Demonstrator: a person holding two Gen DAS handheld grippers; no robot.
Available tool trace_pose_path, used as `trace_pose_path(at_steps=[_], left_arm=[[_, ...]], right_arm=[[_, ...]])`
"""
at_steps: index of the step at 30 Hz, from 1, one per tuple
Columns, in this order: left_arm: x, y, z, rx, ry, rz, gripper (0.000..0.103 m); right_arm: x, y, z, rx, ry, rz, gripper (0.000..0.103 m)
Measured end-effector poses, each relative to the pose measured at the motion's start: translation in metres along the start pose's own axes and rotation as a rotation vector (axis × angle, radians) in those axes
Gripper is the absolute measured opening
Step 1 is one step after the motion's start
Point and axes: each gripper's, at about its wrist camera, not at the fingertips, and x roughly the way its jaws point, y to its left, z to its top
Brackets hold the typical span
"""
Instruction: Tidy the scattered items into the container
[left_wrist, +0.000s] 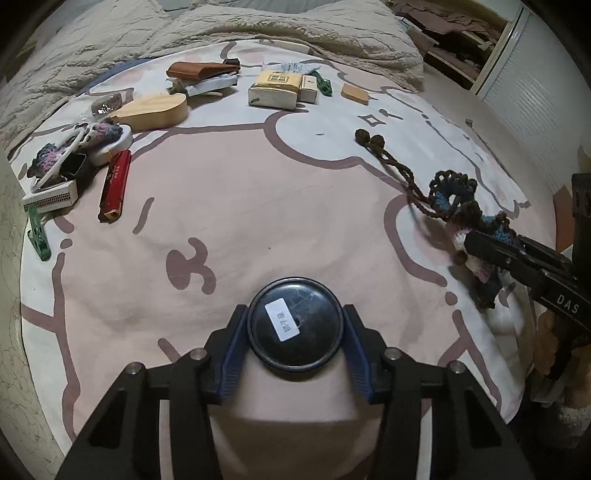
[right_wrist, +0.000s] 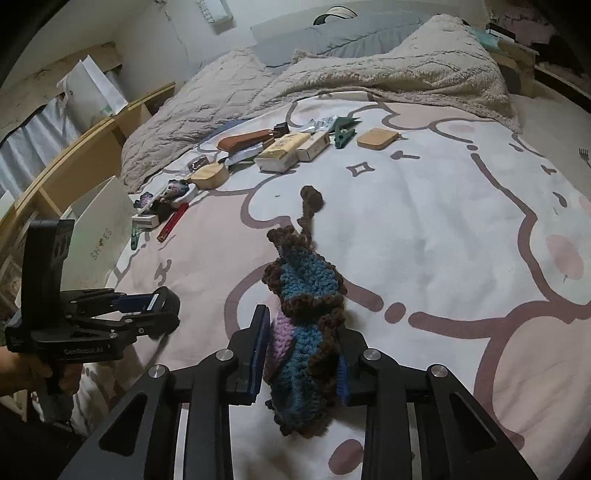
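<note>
Your left gripper pinches the round black lidded tin just above the pink-and-white printed bedsheet. Your right gripper clamps the blue-and-brown crocheted drawstring pouch, lying on that sheet; its contents stay hidden.

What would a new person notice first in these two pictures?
First, the left claw closed on a round black tin, low in its own view. Next, the right claw gripping a blue and brown crochet pouch on the pink cartoon bedsheet. Small items lie scattered beyond.
</note>
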Motion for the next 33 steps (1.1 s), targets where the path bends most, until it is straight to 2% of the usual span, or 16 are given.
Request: trace_pose_path(at_steps=[10, 21, 25, 33], left_arm=[[-0.008, -0.005, 0.007, 0.002, 0.001, 0.022, 0.049], [-0.068, -0.008, 0.031, 0.012, -0.169, 0.024, 0.049], [-0.086, -0.005, 0.037, 0.007, -0.193, 0.082, 0.049], [-0.121, 0.010, 0.037, -0.018, -0.263, 0.128, 0.049]], right_arm=[[-0.012, 0.011, 0.009, -0.043, -0.045, -0.010, 0.030], [-0.041, 0.035, 0.051, -0.133, -0.158, 0.020, 0.030], [-0.051, 0.054, 0.065, -0.204, -0.206, 0.014, 0.030], [-0.058, 0.093, 0.086, -0.339, -0.238, 0.034, 0.030]])
